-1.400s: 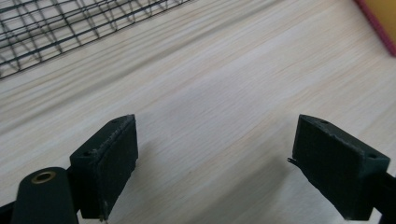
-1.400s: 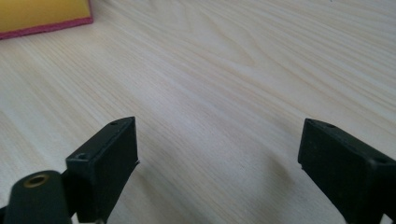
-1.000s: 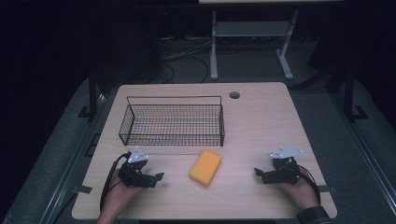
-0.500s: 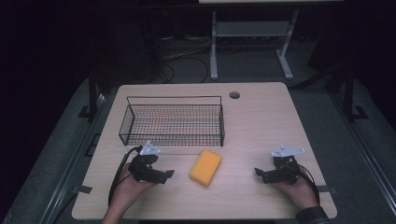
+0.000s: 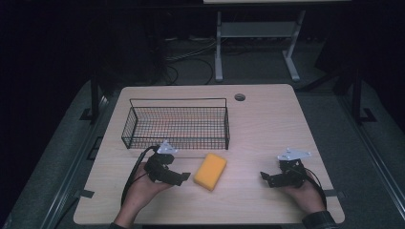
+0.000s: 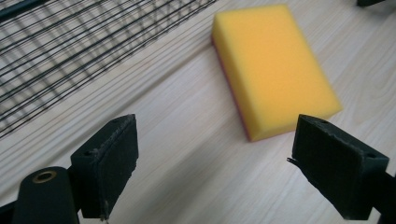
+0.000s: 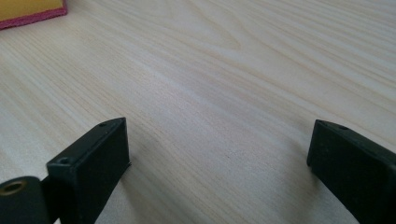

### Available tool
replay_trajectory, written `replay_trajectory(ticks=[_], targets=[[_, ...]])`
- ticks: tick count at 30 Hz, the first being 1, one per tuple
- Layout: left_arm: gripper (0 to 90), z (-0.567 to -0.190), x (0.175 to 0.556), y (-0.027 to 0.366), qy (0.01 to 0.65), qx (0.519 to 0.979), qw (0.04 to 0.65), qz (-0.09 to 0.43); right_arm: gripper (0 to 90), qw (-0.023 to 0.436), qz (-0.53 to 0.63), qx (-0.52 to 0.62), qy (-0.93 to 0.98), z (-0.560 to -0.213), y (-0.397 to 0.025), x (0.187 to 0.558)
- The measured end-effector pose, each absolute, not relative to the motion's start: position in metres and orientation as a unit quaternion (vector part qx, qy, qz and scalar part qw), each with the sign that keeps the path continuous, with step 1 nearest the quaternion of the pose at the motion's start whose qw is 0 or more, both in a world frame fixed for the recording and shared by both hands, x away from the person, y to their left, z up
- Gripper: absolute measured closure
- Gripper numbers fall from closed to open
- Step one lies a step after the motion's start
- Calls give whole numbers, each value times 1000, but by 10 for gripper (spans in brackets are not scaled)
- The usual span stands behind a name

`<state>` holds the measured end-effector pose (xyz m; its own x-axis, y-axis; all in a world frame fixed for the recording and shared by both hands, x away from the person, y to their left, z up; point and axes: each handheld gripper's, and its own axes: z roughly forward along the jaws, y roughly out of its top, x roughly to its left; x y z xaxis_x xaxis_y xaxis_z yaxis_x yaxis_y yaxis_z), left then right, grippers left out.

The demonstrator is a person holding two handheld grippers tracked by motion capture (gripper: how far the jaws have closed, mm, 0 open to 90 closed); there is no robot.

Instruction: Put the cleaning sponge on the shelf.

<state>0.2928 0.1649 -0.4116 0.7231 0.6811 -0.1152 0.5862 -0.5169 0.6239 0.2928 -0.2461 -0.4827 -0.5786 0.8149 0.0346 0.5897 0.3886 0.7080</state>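
Here, a yellow sponge point(image 5: 210, 171) lies flat on the pale wooden table point(image 5: 267, 124), just in front of a black wire basket point(image 5: 177, 125) and apart from it. The left gripper point(image 5: 183, 178), held in a person's hand, points at the sponge from close by, its jaws spread wide and empty; in the left gripper view the sponge point(image 6: 273, 65) sits just beyond them, a thin reddish layer apparently along its lower edge. Well to the right, the right gripper point(image 5: 265, 178) rests low over bare tabletop, jaws likewise spread and holding nothing.
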Motion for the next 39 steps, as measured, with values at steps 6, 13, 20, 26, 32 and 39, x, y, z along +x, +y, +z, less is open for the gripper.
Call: replay_trajectory(ticks=[6,13,20,26,32,39], targets=[[139,-408,295,151,354,873,329,64,46,162,348,430,817,-483,-246,293],[139,-406,299,135,343,878,328,57,43,161,348,432,816,-483,-245,293],[138,-407,303,122,334,883,326,52,42,162,347,432,816,-483,-245,293],[138,-408,307,109,328,887,322,48,42,162,347,433,816,-483,-245,293],[134,-412,311,95,319,893,313,46,42,162,347,433,816,-483,-245,293],[126,-417,316,81,322,895,303,55,42,162,347,432,816,-483,-245,293]])
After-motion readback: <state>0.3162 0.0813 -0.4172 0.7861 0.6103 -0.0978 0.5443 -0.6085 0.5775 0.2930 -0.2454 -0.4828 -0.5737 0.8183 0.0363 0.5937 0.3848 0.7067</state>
